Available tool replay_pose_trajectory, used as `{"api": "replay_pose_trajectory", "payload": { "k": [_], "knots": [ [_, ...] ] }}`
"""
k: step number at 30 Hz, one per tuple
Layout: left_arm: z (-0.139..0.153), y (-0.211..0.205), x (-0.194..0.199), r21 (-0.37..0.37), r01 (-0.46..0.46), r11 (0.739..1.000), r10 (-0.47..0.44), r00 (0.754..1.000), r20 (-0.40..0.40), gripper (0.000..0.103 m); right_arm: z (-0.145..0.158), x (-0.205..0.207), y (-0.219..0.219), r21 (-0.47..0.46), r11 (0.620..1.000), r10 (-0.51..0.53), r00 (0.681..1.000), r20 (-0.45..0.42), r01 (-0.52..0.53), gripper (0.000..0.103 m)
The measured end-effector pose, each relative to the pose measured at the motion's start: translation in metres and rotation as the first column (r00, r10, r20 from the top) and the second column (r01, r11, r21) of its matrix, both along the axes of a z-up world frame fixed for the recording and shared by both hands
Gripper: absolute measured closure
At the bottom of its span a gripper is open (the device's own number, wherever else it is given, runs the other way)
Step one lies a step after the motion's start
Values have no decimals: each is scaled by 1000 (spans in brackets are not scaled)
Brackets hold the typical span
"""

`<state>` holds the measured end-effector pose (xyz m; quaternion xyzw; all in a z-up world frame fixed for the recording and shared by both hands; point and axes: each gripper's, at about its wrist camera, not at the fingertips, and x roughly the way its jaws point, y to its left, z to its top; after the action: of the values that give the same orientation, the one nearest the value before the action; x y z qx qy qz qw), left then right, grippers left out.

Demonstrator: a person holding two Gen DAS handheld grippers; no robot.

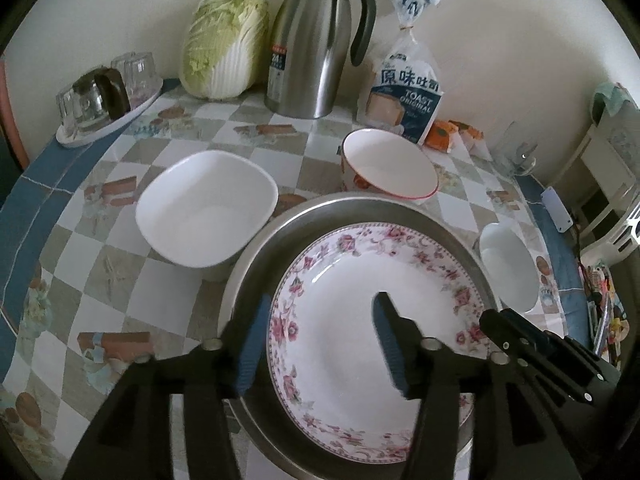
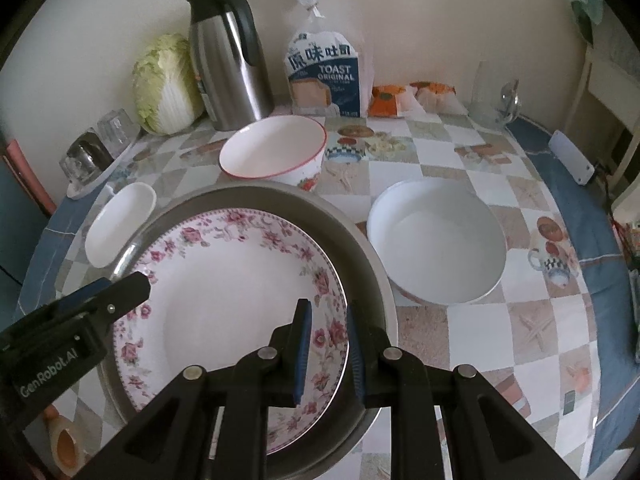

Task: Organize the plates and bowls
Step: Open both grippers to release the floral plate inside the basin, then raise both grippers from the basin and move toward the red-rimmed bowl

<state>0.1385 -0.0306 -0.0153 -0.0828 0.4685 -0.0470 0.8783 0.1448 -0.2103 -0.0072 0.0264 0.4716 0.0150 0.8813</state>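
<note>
Right wrist | right claw (image 2: 326, 354) straddles floral plate (image 2: 224, 300) rim

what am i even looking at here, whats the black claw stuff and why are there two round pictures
No robot here: a person holds a handheld claw in each hand, and each claw carries a wide-angle camera looking along its two fingers. That is why both pictures are round. One is the left claw's view, the other the right claw's.

On the table a flowered plate lies in a metal pan. Around it are a square dish, a red-rimmed bowl and a white bowl; behind stand a jug, a cabbage and a bread bag.

The left claw is open astride the plate's left rim. The right claw sits narrowly over the right rim; whether it pinches, I cannot tell.
</note>
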Motion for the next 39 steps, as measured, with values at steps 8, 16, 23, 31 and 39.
{"api": "replay_pose_trajectory", "payload": {
  "k": [8,16,23,31,39],
  "knots": [
    [4,-4,-2,24,10,1000,-10,1000,3,32,3,-2,-5,4,1000,-28,1000,7,28,68],
    [5,-1,-3,45,-10,999,10,1000,-3,28,4,-2,-15,28,997,-66,998,23,65,30],
    [5,-4,-3,45,-7,999,7,1000,3,26,3,-1,-14,40,998,-56,998,30,55,13],
    [11,9,-3,43,-56,997,55,998,34,17,8,-5,-22,75,993,-95,993,72,90,0],
    [19,26,-8,8,-99,995,98,992,80,4,15,-14,-31,113,986,-133,987,95,122,0]
  ]
}}
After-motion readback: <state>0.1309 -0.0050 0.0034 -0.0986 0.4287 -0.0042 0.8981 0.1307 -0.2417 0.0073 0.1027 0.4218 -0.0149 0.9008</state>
